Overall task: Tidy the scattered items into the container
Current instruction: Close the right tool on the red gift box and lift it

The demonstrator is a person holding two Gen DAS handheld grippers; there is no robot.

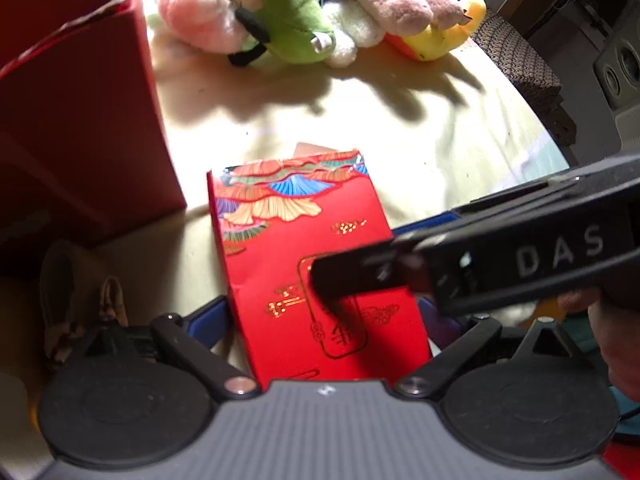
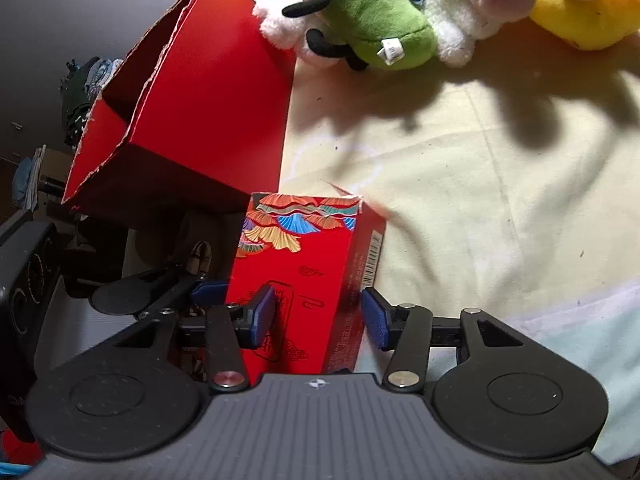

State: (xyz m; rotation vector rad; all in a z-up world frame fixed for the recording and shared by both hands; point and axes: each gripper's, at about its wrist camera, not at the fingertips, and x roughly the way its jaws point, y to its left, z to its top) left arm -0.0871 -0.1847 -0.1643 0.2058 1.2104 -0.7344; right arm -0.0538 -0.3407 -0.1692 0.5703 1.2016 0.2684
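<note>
I have both tools around the small red box (image 2: 304,280), which lies on the pale cloth-covered surface (image 2: 480,208) just beside the tall red container (image 2: 208,112). My right hand-held gripper (image 2: 320,316) straddles the box with its blue pads spread and a gap showing on the right side, so it is released, not gripping. My left hand-held gripper (image 1: 324,312) is spread wide on either side of the box, also released. As I judge it, little is done: the box is not yet lifted, and the plush toys (image 2: 372,20) lie piled at the far edge, outside the container. The box is glossy red with fan patterns, gold print and a barcode on its side.
</note>
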